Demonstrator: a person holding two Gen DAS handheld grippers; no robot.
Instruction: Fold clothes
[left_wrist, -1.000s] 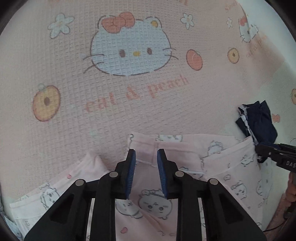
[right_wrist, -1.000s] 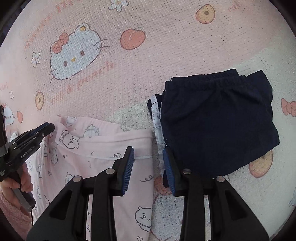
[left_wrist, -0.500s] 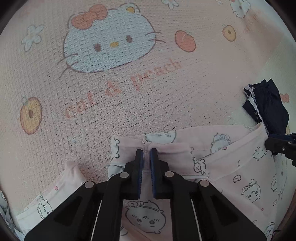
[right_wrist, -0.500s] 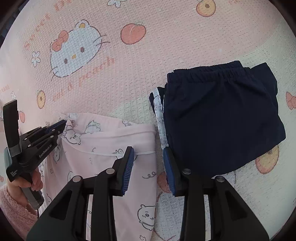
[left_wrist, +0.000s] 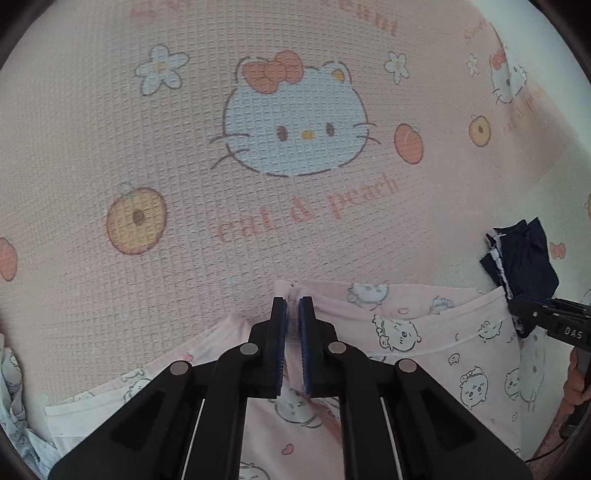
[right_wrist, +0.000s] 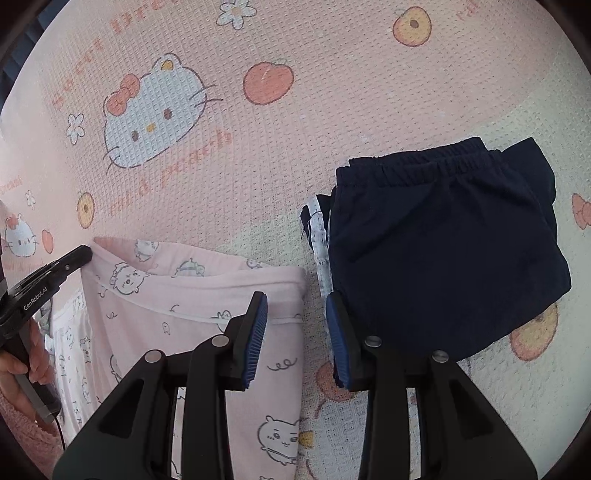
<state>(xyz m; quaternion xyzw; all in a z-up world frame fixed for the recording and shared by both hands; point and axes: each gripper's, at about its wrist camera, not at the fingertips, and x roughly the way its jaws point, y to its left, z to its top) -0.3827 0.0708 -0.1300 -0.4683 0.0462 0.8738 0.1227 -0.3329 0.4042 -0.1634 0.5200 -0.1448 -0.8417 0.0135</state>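
Note:
A pale pink garment printed with small cartoon animals lies on a pink Hello Kitty blanket. My left gripper is shut on the garment's far left corner. In the right wrist view the garment lies at lower left, and the left gripper shows at its left corner. My right gripper is open, hovering over the garment's right edge, beside a folded navy garment.
The navy garment also shows in the left wrist view at the right edge. A pale blue printed cloth lies at the lower left. The blanket stretches away beyond the clothes.
My left gripper closed on the pink garment's corner and has shifted with it. My right gripper stayed open and moved slightly.

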